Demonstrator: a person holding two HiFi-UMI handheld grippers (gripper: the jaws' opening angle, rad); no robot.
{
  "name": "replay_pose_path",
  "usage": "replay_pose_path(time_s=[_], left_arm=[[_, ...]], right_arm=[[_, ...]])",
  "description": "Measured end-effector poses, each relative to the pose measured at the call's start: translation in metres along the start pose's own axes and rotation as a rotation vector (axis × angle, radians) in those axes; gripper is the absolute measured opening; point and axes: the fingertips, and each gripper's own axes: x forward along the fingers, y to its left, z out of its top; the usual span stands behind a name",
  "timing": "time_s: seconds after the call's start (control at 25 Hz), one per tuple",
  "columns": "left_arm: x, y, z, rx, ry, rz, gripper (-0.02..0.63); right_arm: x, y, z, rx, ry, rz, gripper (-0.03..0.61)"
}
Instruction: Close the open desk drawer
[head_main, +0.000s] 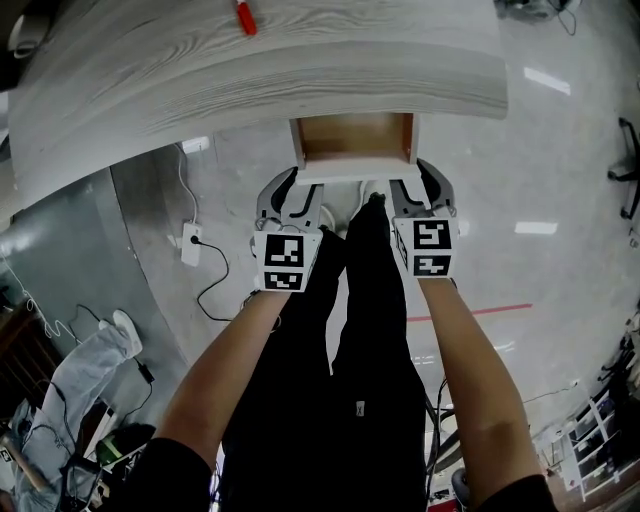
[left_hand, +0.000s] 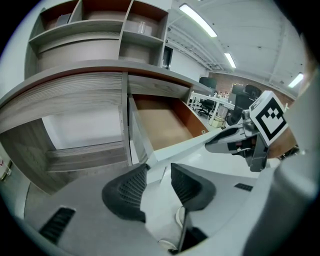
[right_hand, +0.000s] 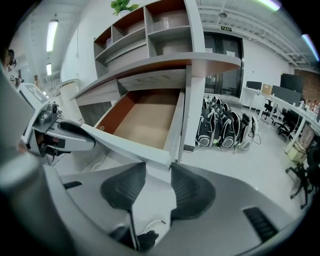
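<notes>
The left gripper (head_main: 292, 190) stands with its jaws spread at the near left corner of the drawer (head_main: 352, 140), which hangs pulled out toward the person from under the desk (head_main: 250, 80). In the left gripper view that corner of the front panel sits right at the gap between the fingertips (left_hand: 131, 189). The pads do not seem to press on it, though actual contact is hard to judge. The drawer's front panel runs left to right, and its sliding line runs far, straight away from both grippers into the desk. The right gripper (head_main: 421, 188) mirrors this at the near right corner, jaws likewise wide apart and clamping nothing. Both hands look equally near, so an even push away from the person should close it.
</notes>
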Motion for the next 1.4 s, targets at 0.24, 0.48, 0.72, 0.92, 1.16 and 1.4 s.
replay_pose_path(time_s=[0.24,0.48,0.72,0.92,1.16,1.4], left_arm=[[-0.009,0.000,0.012,-0.034,-0.026,0.021,0.153],[-0.019,0.001,0.027,-0.058,-0.059,0.025,0.153],[-0.021,0.004,0.036,-0.104,-0.073,0.057,0.153],[-0.023,0.003,0.040,-0.117,-0.067,0.068,0.155],[-0.024,0.004,0.046,-0.130,-0.084,0.077,0.155],[-0.017,0.012,0.058,-0.143,-0.099,0.093,0.155]], right_arm=[[-0.010,0.001,0.011,0.038,-0.037,-0.002,0.164],[-0.021,0.001,0.024,0.050,-0.094,0.013,0.164],[-0.027,-0.001,0.031,0.024,-0.112,0.011,0.164],[-0.029,-0.001,0.033,0.034,-0.129,0.016,0.164],[-0.031,-0.003,0.040,0.037,-0.140,0.022,0.164],[-0.023,-0.008,0.052,0.037,-0.152,0.032,0.164]])
